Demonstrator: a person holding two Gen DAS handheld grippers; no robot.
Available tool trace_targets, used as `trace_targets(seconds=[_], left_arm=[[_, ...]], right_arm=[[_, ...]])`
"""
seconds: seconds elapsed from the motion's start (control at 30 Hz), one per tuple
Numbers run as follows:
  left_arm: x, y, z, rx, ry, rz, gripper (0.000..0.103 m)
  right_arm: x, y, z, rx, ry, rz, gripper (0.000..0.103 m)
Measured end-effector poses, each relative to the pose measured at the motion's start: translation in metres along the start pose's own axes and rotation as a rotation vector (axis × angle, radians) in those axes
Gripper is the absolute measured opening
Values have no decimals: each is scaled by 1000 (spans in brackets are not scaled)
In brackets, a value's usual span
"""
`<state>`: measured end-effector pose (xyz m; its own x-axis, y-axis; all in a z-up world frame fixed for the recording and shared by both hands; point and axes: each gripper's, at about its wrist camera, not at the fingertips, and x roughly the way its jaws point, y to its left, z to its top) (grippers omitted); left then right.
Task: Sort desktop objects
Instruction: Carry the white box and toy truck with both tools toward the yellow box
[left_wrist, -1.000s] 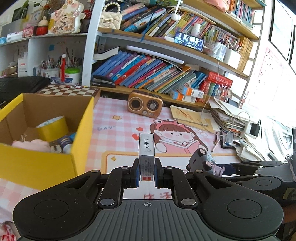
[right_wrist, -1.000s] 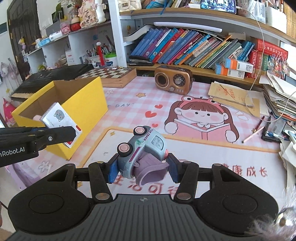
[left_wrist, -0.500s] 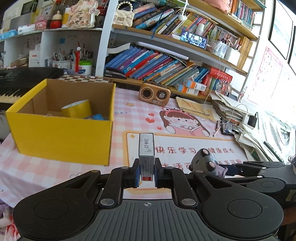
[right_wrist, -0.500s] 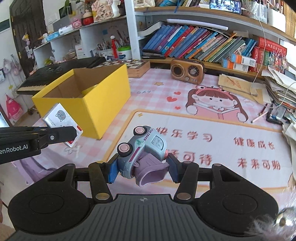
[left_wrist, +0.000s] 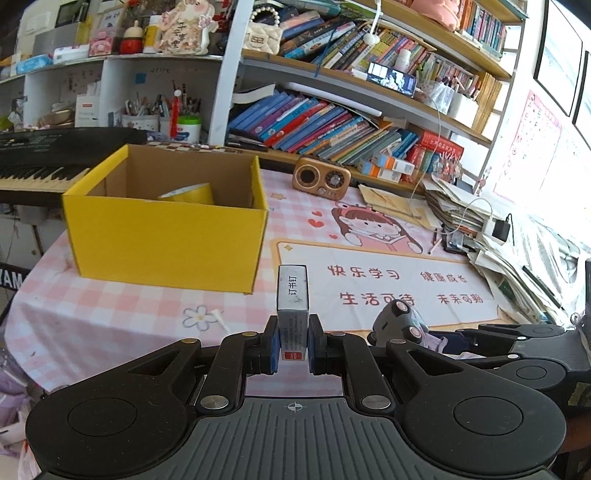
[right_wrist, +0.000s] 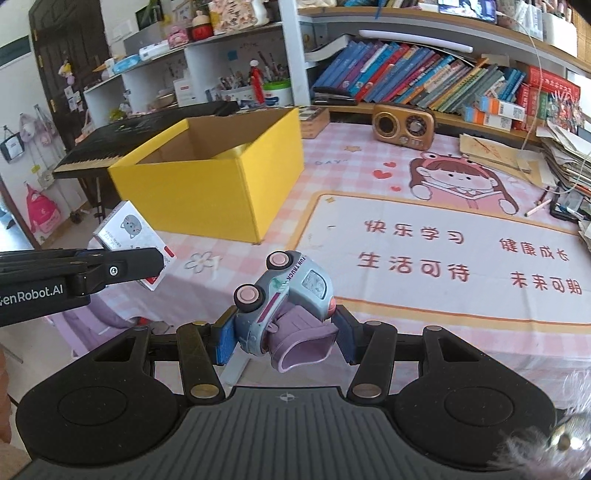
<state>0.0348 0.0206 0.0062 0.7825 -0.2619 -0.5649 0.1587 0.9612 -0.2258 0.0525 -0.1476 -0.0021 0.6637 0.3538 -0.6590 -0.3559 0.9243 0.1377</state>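
A pink checked tablecloth (left_wrist: 122, 306) is covering the desk, with a printed mat (right_wrist: 443, 258) lying on it that is showing a cartoon girl and red characters. A yellow cardboard box (left_wrist: 166, 243) is standing open near the desk's left edge, and a roll of yellow tape (left_wrist: 188, 194) is sitting inside it, only its top showing over the wall. Behind, a small brown radio (left_wrist: 322, 178) is resting before leaning rows of books on shelves (left_wrist: 332, 129), a black keyboard (left_wrist: 48, 155) is stretching off to the left, and loose papers (left_wrist: 517, 251) are piling up on the right. The left gripper (left_wrist: 292, 347) is gripping a small staple box (left_wrist: 292, 295) upright between its blue pads, held over the desk's near edge, apart from the yellow box. The right gripper (right_wrist: 282, 336) is clamping a pale blue toy truck (right_wrist: 284, 295), tilted with its pink wheels facing up and left. What else is lying deeper in the yellow box is hidden by its walls. The small print on the staple box is too fine to make out, and a fuzzy object at the right wrist view's lower right corner is cut off.
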Motion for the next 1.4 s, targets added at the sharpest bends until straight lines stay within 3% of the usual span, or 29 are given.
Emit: trace_targets(seconds=[0.73,1.17,1.4], left_arm=[[-47,45,-17,-94,-66,115,13],[-48,60,-10,-119,-82,140,13],[-41,70,7,-125,-110,161,13]], right_arm=[[9,60,5,-127,1,105,50],[15,70,13,-152,-4,121,50],[25,70,36,-163,-26,143,50]])
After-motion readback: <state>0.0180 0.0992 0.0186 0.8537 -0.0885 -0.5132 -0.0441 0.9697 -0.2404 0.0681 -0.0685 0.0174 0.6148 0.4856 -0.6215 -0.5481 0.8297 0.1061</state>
